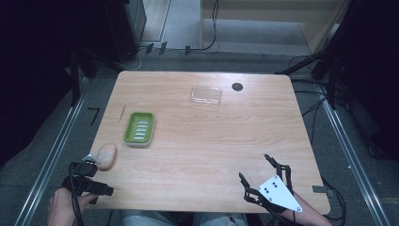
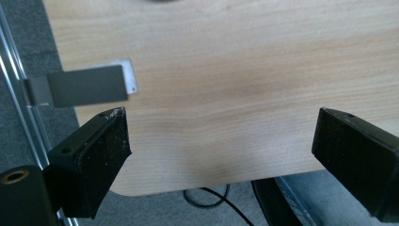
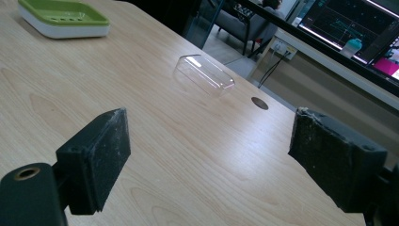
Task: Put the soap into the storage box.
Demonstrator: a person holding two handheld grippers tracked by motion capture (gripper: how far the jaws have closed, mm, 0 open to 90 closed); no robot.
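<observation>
Desk: light wooden desk (image 1: 207,141), rounded corners.
Green dish: green rectangular soap dish on a white base (image 1: 139,127), at 9 o'clock.
Clear lid: clear plastic rectangular lid (image 1: 206,95), at 12 o'clock.
Soap: pale oval soap bar (image 1: 107,156), at 8 o'clock, near left gripper (image 1: 89,181).
Left gripper jaws: released, nothing between.
Right gripper (image 1: 256,176): at 5 o'clock, jaws released.

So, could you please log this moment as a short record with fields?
surface: wooden table
soap dish: green, left of centre
clear lid: far side, beside a dark hole
soap bar: pale, near left edge
left hand-held gripper: open, nothing between jaws, just beside soap bar
right hand-held gripper: open, nothing between jaws, near right corner
</observation>
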